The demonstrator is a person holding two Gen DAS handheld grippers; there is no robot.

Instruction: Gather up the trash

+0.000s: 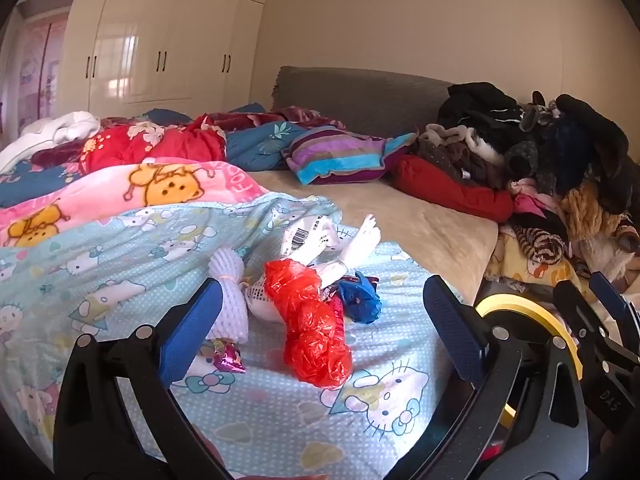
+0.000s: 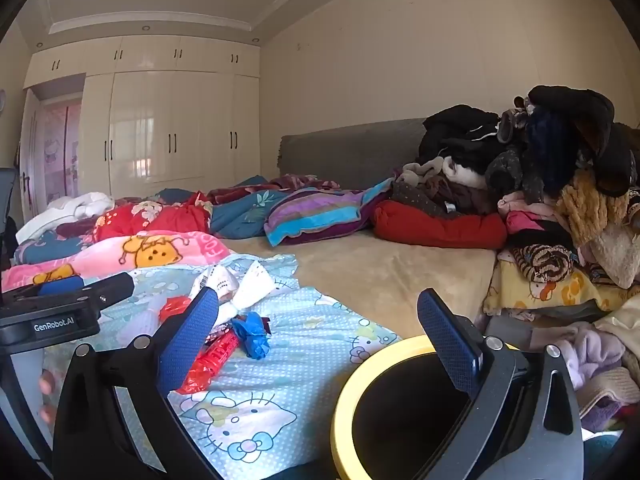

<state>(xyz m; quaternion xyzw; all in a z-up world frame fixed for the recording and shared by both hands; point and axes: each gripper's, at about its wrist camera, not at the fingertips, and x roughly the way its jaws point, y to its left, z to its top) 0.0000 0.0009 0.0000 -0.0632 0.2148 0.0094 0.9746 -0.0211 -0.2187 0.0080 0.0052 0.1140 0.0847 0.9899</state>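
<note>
Trash lies in a heap on the Hello Kitty sheet (image 1: pixel 280 420): a crumpled red plastic bag (image 1: pixel 316 332), a blue wrapper (image 1: pixel 360 300), a white foam net (image 1: pixel 230 296), a white bag with a barcode (image 1: pixel 308 236) and a small purple foil wrapper (image 1: pixel 228 356). My left gripper (image 1: pixel 320 320) is open and empty, just short of the heap. My right gripper (image 2: pixel 318 336) is open and empty, to the right of the heap, with the blue wrapper (image 2: pixel 252 334) and red bag (image 2: pixel 208 364) near its left finger. A yellow-rimmed bin (image 2: pixel 384 408) stands under its right finger.
A tall pile of clothes (image 1: pixel 540 152) fills the bed's right side. Blankets (image 1: pixel 120 188) and a striped pillow (image 1: pixel 340 156) lie behind the heap. Bare beige mattress (image 1: pixel 400 216) lies between. White wardrobes (image 1: pixel 160 48) stand at the back. The bin also shows in the left wrist view (image 1: pixel 524 312).
</note>
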